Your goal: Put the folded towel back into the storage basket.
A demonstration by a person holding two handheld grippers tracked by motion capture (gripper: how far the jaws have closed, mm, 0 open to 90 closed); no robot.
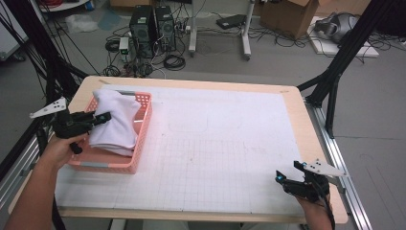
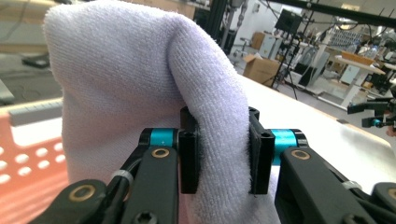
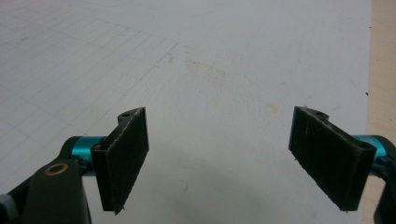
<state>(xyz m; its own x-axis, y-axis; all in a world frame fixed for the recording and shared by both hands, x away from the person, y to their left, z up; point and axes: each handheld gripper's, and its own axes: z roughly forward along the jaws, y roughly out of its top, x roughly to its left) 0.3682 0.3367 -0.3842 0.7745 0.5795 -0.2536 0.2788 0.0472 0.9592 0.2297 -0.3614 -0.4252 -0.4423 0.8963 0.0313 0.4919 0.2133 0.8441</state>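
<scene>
A white terry towel (image 1: 115, 122) hangs folded over the pink plastic basket (image 1: 106, 166) at the table's left, its lower part resting inside. My left gripper (image 1: 102, 118) reaches in from the left and is shut on a fold of the towel (image 2: 140, 84), whose cloth is pinched between the two black pads of the left gripper (image 2: 220, 154). My right gripper (image 1: 288, 175) rests low over the white grid mat (image 1: 215, 143) near the front right corner. In the right gripper view, the right gripper (image 3: 219, 154) stands open with nothing between the jaws.
The grid mat covers most of the wooden table (image 1: 297, 103). Black frame struts (image 1: 335, 72) stand at the right edge and cables at the left. Computer towers (image 1: 152, 31) and boxes sit on the floor beyond the table.
</scene>
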